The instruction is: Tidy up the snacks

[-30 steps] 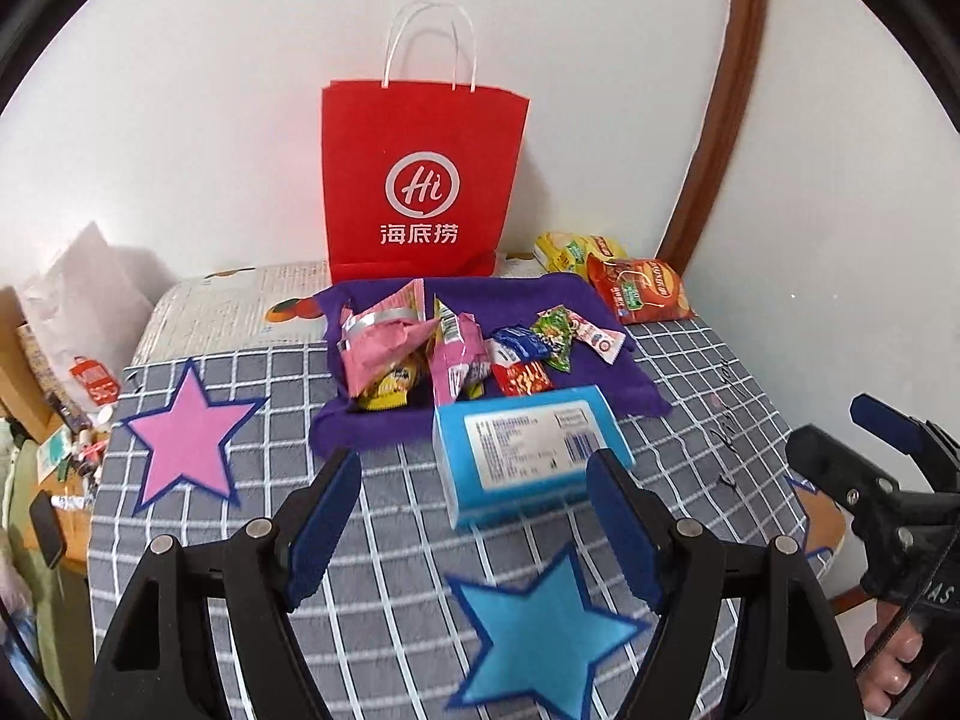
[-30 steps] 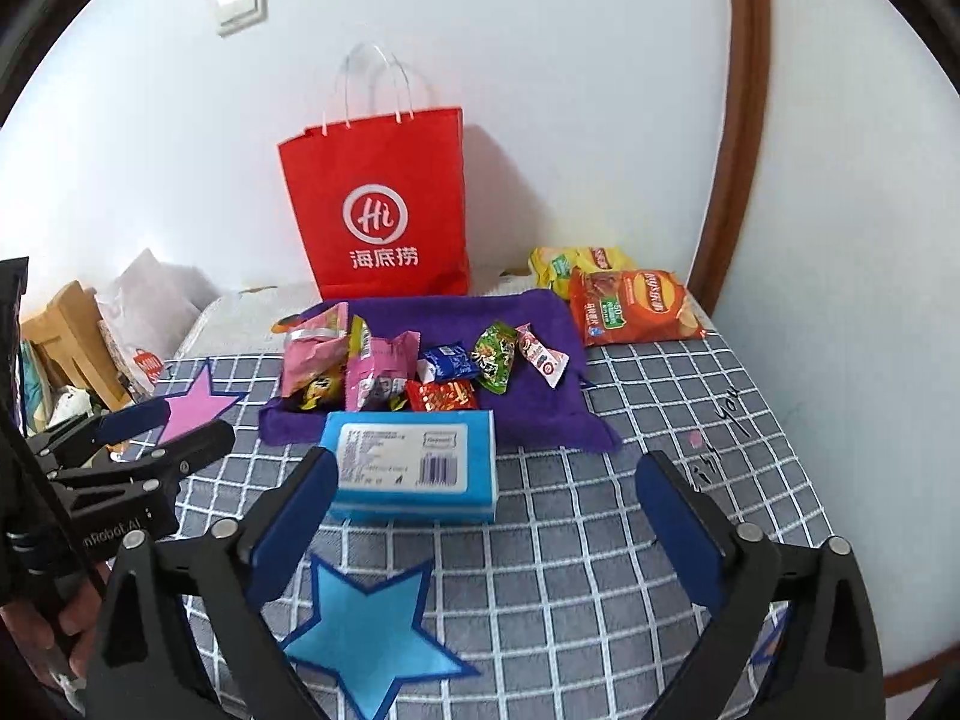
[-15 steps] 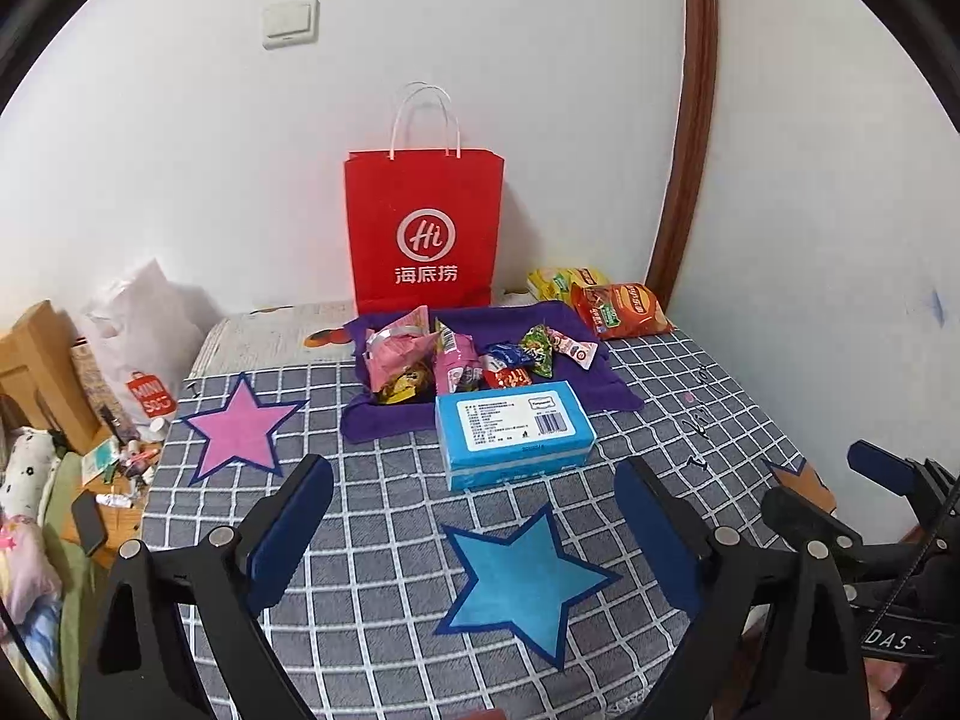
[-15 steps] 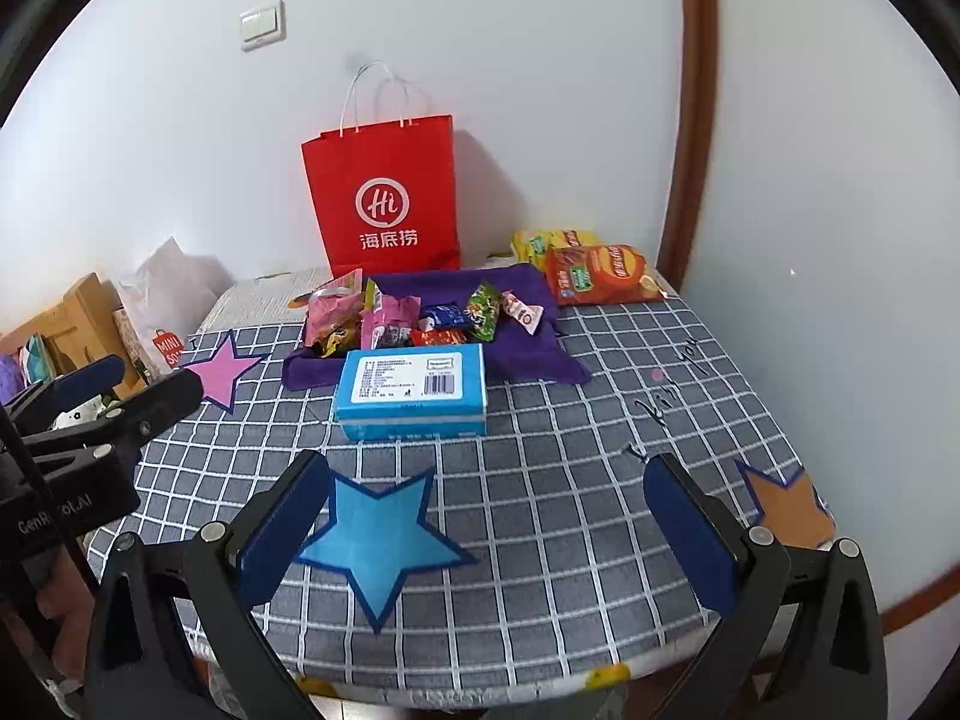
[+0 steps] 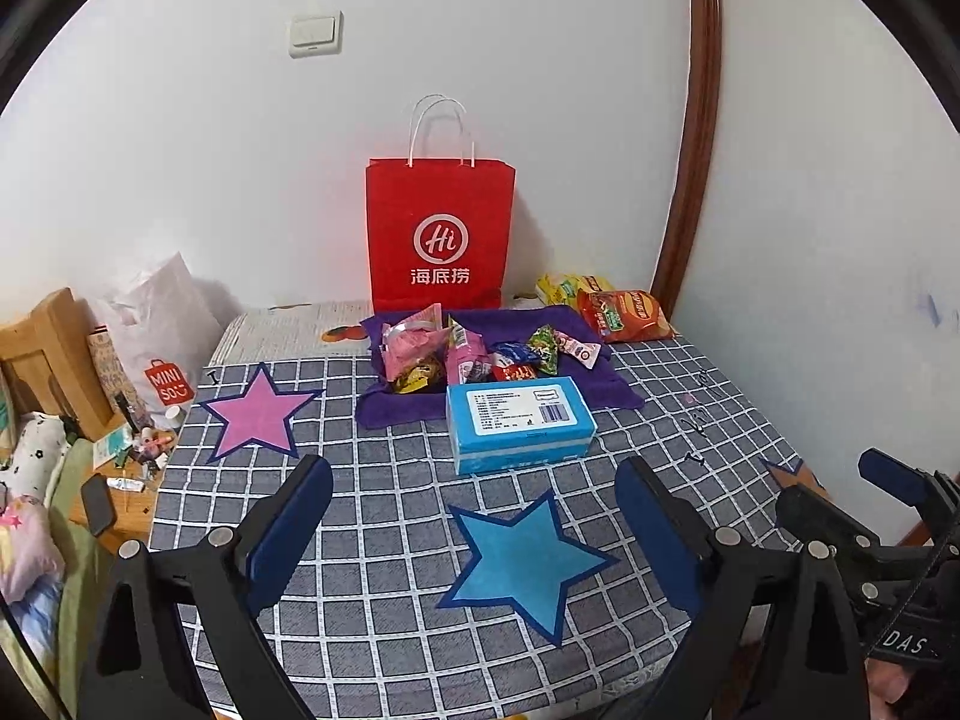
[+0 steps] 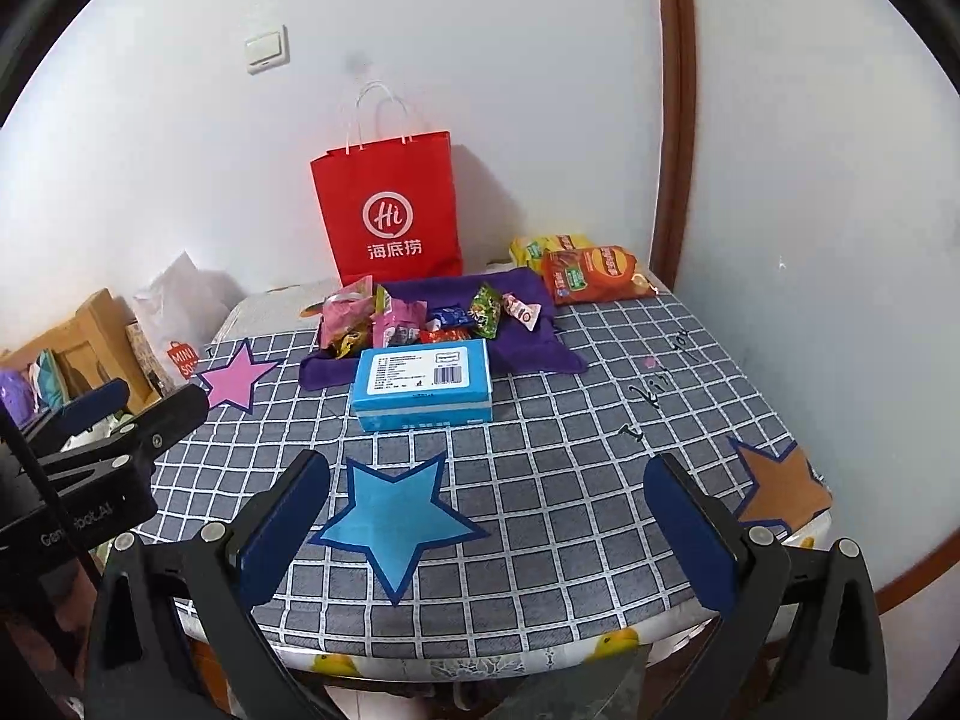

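Snacks piled on the purple cloth, both grippers back and empty.

On the checked tabletop (image 5: 372, 540) the stiff blue box (image 5: 519, 423) touches the purple cloth (image 5: 606, 387); the light, crinkly snack packets (image 5: 474, 351) likely pinch best at sealed edges. Left gripper (image 5: 474, 534), fingers just opened wide, and right gripper (image 6: 486, 522) hold nothing.

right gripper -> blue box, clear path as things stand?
Probably yes. The right gripper is open and empty, and only bare checked tablecloth and a flat blue star lie between it and the blue box. The left gripper sits off to the side.
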Available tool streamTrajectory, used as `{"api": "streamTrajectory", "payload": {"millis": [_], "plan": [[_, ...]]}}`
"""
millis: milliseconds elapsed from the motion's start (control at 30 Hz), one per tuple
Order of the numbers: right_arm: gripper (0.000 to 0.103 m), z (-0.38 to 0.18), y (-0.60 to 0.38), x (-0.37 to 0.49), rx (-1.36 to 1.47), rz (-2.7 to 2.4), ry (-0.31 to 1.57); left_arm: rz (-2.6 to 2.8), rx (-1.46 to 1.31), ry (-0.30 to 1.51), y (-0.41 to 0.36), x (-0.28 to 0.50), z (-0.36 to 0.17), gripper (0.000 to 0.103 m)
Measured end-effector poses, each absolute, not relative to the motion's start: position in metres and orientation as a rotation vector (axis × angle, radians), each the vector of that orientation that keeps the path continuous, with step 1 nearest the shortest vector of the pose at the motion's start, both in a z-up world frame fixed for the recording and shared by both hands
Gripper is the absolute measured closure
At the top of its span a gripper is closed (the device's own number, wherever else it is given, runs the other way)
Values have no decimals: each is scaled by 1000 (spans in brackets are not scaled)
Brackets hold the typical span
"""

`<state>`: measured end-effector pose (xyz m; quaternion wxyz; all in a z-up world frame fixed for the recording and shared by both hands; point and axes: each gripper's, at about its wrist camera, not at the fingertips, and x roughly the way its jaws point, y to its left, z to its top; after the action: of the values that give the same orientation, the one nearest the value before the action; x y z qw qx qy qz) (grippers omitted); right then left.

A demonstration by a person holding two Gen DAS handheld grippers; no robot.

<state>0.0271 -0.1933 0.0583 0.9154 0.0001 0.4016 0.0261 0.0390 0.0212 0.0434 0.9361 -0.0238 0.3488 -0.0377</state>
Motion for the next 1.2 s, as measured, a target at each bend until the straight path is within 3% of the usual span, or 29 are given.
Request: {"api": "streamTrajectory", "payload": {"millis": [1200], "plan": [[0,64,-191,15,2,39,806,-105,-51,712,17,31,45,7]]}}
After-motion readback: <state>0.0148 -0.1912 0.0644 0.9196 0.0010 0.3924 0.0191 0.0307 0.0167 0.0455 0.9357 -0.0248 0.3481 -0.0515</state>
